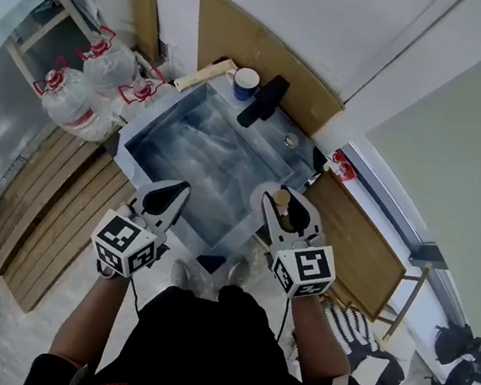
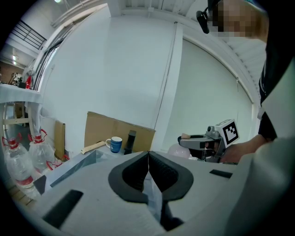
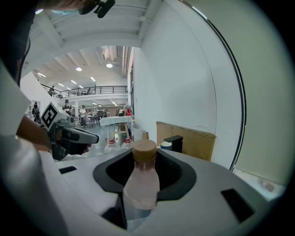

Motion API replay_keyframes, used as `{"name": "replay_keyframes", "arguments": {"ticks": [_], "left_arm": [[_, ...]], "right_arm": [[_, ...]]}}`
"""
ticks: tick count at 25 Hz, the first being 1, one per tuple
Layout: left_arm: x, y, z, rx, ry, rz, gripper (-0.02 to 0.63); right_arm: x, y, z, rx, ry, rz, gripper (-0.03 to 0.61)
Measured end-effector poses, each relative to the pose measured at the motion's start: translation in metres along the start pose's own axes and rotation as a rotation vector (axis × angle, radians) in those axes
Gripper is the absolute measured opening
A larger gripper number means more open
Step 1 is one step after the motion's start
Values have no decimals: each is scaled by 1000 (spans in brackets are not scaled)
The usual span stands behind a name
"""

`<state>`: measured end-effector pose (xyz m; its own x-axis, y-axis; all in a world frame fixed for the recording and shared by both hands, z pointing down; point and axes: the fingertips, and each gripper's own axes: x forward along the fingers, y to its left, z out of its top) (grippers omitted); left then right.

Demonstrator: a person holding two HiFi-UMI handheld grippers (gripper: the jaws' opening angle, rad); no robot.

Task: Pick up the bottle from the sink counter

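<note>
My right gripper is closed on the bottle, the pads pressing its pale body from both sides. The bottle sits deep in the throat of the jaws, close to my hand and well back from the tips. My left gripper is closed with nothing in it, the two pads meeting along a thin line. It hangs off to the left of the right one, well apart from the bottle.

I judge the step in hand to be the lift itself. The grip looks made, and what remains is carrying the bottle clear of the counter ahead of and below my right jaws. I cannot tell whether its base is already clear of the surface, because the jaws hide it. To do this well I would raise it straight up without rolling my wrist. I would hold the squeeze even, since the smooth rounded body could slide down between the pads. I would also stay clear of the sink, which lies below and to the left of the right gripper, and leave the left gripper parked where it is.

The bottle stands upright, its long axis running up and down and crossing my jaws nearly square. Its brown cap points up and rises above the top of the jaws, and the wider body drops away beneath them.
</note>
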<state>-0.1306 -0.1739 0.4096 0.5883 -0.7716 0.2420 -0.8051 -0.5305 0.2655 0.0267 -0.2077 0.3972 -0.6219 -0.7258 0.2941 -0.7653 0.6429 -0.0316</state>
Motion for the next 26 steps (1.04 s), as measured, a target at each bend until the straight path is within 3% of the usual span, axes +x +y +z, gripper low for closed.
{"name": "replay_keyframes", "arguments": {"ticks": [26], "left_arm": [[11,-1,-6,-18,15,5,21]], "right_arm": [[10,-11,-10,26,12,-7,141]]}}
